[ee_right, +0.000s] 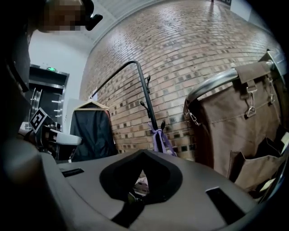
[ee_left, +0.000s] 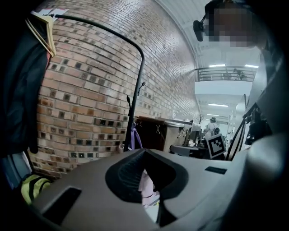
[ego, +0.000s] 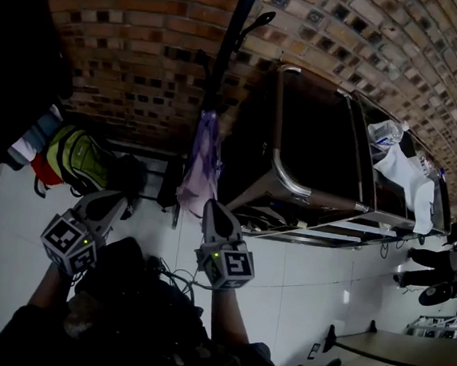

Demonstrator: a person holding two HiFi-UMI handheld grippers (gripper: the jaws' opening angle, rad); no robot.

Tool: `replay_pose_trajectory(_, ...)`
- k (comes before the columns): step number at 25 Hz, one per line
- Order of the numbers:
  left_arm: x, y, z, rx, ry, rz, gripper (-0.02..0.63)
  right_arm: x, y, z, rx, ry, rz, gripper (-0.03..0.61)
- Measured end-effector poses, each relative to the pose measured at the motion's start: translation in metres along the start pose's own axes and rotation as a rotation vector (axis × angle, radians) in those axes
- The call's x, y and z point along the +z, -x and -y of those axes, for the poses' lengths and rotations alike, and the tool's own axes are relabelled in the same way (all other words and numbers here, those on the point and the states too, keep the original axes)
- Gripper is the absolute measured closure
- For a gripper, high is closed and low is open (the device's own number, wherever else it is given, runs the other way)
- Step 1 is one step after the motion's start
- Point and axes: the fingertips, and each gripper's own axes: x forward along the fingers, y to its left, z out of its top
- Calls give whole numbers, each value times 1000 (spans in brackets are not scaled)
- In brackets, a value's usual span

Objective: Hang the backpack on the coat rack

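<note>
A lilac backpack (ego: 201, 171) hangs by its purple straps (ee_right: 159, 135) on the black coat rack pole (ego: 231, 34), in front of the brick wall. My right gripper (ego: 212, 205) is just below and right of the bag's lower edge. Its jaws are shut with nothing between the tips (ee_right: 143, 152); whether it touches the bag I cannot tell. My left gripper (ego: 119, 201) is lower left of the bag and clear of it. Its jaws meet at the tip (ee_left: 144, 151) and hold nothing. The pole (ee_left: 131, 118) rises beyond both grippers.
A brown canvas cart on a metal frame (ego: 280, 135) stands right of the rack, with a white cloth (ego: 406, 175) inside. A green-yellow bag (ego: 74, 159) lies left of the rack under a dark hanging garment (ego: 15, 61). Cables lie on the white tiled floor (ego: 300, 274).
</note>
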Motion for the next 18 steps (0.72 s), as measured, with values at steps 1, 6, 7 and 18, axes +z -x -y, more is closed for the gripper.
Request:
replay_pose_trajectory(1,-1,0,4,-9,-3,-3,588,1,5,0,1,-16,11,568)
replay_pose_trajectory(6,2,3,24,-62,-31,-10,588,-1,31,-2,-31,-62,44,571)
replay_pose_trajectory(7,3,8,27,-67,-32,-6,588,-2,35,-5,-39,-61,45,571)
replay_pose_trajectory(18,-25,144,13,20,-6,-10,588,-4,51,-127,14,6,33,571)
